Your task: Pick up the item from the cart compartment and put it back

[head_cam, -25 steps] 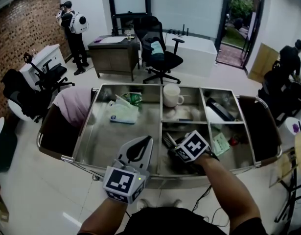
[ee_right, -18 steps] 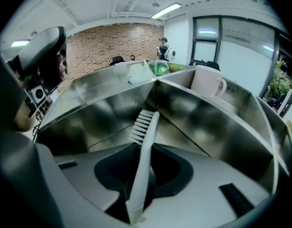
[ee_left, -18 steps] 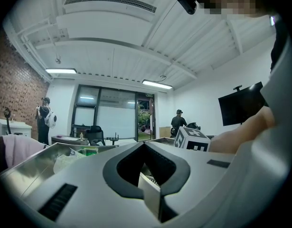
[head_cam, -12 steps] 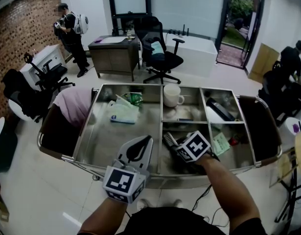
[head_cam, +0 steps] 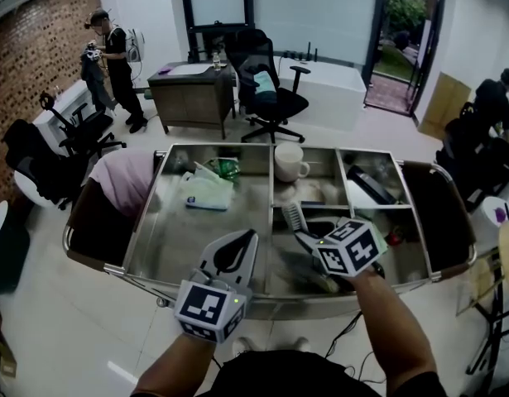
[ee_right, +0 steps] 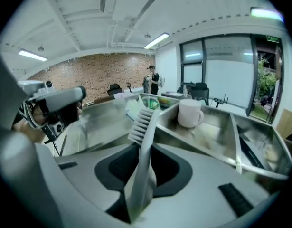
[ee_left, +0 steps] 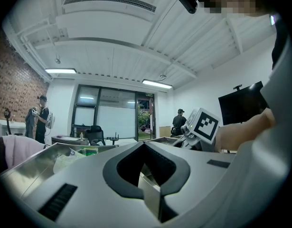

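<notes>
- Right gripper [head_cam: 305, 236], head view: it hangs over the near middle compartment of the cart [head_cam: 138, 222]. Its jaws have just been closing and now pinch the handle of a grey brush [head_cam: 295, 216], clear of the compartment floor.
- Left gripper [head_cam: 240, 240], head view: it hovers at the cart's near rim with its jaws pressed together and nothing in them.
- White mug [head_cam: 289, 160], head view: it stands in the cart's far middle compartment.
- Left gripper view: the jaw tips meet and hold nothing, and the cart's steel wall shows behind them.
- Right gripper view: the brush stands clamped between the pads, leaning slightly right with its bristles facing left. The mug is beyond it in the cart.
</notes>
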Demonstrator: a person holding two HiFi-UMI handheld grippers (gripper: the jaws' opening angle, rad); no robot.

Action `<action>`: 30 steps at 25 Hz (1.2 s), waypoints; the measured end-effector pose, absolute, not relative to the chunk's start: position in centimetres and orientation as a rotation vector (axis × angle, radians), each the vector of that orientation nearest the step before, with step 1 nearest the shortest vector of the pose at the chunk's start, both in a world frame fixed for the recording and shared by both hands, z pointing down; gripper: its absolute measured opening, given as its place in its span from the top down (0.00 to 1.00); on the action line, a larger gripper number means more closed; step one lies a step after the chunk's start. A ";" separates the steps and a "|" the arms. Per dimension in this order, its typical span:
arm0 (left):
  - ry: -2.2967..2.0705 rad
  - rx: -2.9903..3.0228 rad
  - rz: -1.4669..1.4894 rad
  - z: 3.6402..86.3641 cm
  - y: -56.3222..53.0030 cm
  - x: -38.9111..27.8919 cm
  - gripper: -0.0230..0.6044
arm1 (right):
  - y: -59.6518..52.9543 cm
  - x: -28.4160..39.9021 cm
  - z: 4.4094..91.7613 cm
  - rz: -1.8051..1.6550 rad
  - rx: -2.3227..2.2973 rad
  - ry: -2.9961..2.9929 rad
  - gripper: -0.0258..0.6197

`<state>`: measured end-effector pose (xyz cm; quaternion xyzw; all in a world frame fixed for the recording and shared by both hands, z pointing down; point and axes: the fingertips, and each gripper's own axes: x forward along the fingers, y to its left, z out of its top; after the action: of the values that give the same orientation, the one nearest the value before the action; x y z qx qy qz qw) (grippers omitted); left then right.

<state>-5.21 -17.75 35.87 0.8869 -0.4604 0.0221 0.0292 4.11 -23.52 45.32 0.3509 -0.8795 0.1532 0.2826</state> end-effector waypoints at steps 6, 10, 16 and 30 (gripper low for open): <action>-1.422 2.767 0.032 34.8 -18.0 -4.6 0.96 | -23.7 3.9 39.7 0.264 1.085 -2.528 0.80; -1.421 2.773 0.029 34.6 -18.0 -4.5 0.96 | -23.7 4.8 36.5 0.204 1.183 -2.623 0.81; -1.424 2.781 0.015 33.9 -17.9 -4.6 0.96 | -22.6 6.1 31.9 0.128 1.267 -2.761 0.81; -1.404 2.790 -0.025 32.4 -17.2 -4.5 0.96 | -16.7 10.7 27.3 0.253 1.350 -3.016 0.81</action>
<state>-4.48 -17.18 32.36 0.8932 -0.4496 -0.0081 0.0089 10.69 -16.68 27.35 0.4058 -0.9067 0.0759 -0.0863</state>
